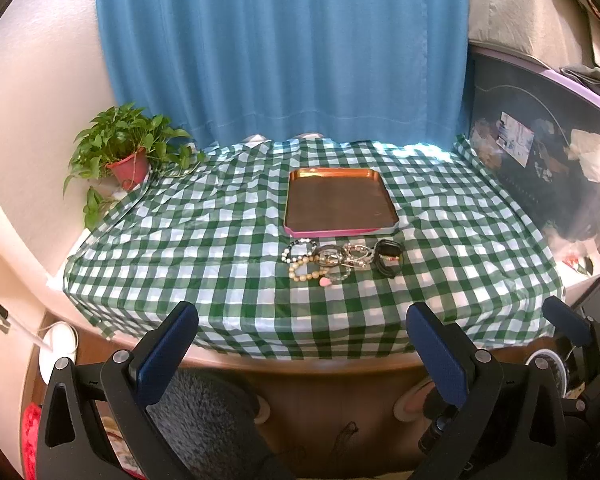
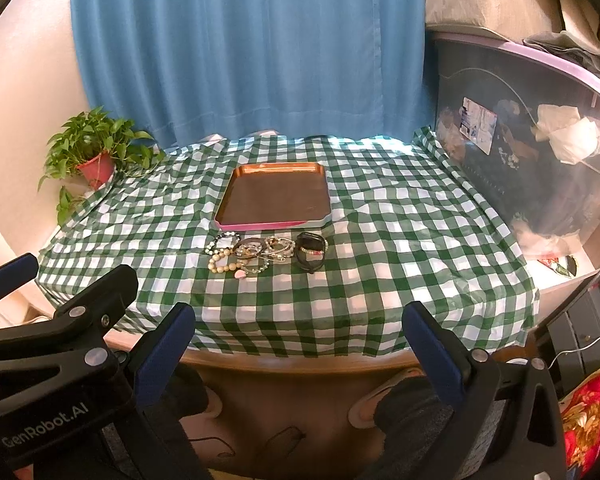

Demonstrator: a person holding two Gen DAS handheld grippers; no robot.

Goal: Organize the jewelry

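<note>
- Jewelry (image 1: pixel 342 261) – a small cluster of bracelets lying on the green-white checked tablecloth (image 1: pixel 180 240), touching each other, some overlapping.
- Cluster sits just in front of the tray (image 1: pixel 342 232), near its pink front rim but apart from it; nothing inside the tray.
- L end of the cluster: black/white bead bracelet (image 1: pixel 298 250) w/ a cream pearl-like bracelet (image 1: pixel 302 272) just in front of it; a small pink charm (image 1: pixel 324 281) at the near edge.
- R end: black band, watch-like (image 1: pixel 388 260), w/ a thin coloured bead strand across it.
- Middle pieces are tangled – can't tell how many.
- Left gripper (image 1: pixel 302 344) – fingers spread wide, holding nothing; it hangs over the near table edge, well short of the jewelry, which shows between and beyond its blue pads (image 1: pixel 168 354).
- Right gripper (image 2: pixel 300 344) – also spread wide, nothing in it; same standoff at the near edge, jewelry ahead and slightly L of centre in the right wrist view.
- Both grippers side by side, right wrist view shows the left one's body at its lower L.
- Potted plant (image 1: pixel 128 152) at the far L corner; blue curtain (image 1: pixel 280 48) behind the table; clear storage bin (image 1: pixel 540 152) on the R.
</note>
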